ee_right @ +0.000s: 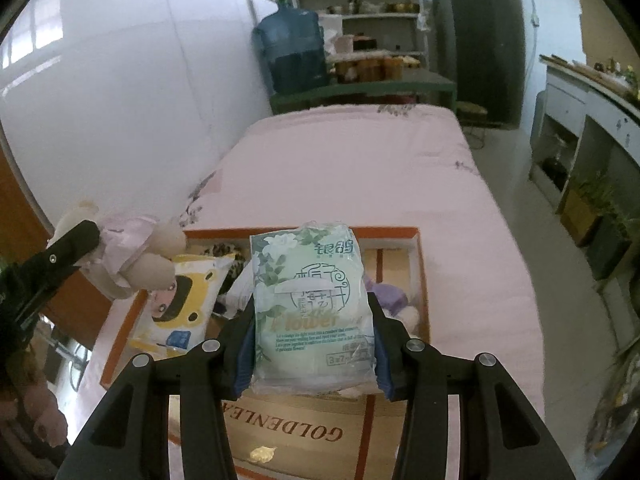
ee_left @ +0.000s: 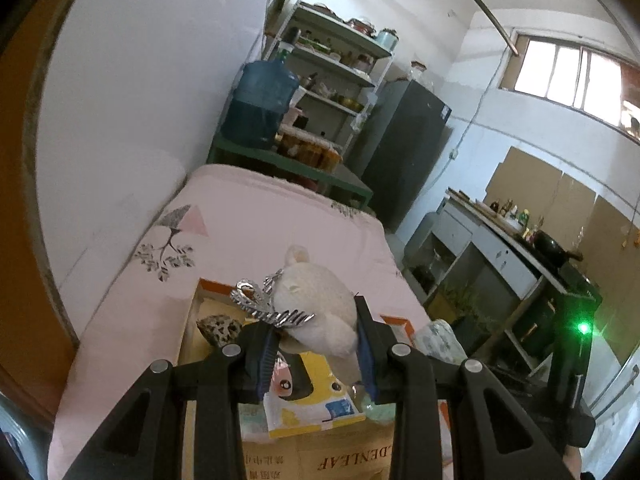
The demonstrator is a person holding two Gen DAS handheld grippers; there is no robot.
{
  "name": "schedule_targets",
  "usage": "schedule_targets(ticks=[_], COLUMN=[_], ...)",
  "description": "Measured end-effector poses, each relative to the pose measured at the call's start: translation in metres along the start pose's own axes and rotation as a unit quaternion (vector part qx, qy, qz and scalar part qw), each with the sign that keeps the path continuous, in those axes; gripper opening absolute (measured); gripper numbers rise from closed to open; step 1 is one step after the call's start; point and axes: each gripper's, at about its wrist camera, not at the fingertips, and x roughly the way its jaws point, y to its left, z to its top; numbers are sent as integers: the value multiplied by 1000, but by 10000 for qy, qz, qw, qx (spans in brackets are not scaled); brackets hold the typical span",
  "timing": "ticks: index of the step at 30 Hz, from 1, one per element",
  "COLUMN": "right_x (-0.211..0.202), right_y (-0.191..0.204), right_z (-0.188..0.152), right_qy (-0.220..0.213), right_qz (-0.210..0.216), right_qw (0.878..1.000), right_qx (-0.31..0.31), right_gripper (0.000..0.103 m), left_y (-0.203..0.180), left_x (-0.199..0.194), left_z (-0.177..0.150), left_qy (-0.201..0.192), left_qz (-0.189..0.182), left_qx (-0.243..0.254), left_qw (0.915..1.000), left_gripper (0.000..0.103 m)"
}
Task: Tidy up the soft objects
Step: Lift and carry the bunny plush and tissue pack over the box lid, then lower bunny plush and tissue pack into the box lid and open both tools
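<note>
My left gripper is shut on a cream plush toy with a silver ribbon bow, held above the open cardboard box on the pink bed. My right gripper is shut on a green soft tissue pack, held over the same box. In the right wrist view the left gripper and its plush toy show at the left edge. A yellow wipes pack and a purple soft item lie inside the box. The yellow pack also shows in the left wrist view.
The pink bed runs back to a green bench with a blue water jug and shelves. A white wall is on the left. A dark fridge and kitchen counter stand on the right. A brown speckled item lies in the box.
</note>
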Motion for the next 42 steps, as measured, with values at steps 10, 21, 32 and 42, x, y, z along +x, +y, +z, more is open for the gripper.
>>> schedule_targets(ticks=[10,21,32,42], right_x=[20,33,43,42], right_y=[-1,-3,-6,-5], right_z=[-7,-9,-13,-14], right_qy=[192,333,399,360], right_qz=[67,89,161,136], right_qw=[9998,9994,9990,9992], right_qx=[22,39,84,90], right_gripper=[49,49,52,58], left_y=[4,9,20,27], left_x=[19,31,40,38], left_z=[-14,-25,-28,-30], left_qy=[304,504,611,567], left_qz=[59,155,20,111], left_qx=[112,131,5,-67], left_qw=[9995,9985,9981,9983], left_gripper=[35,35,42,55])
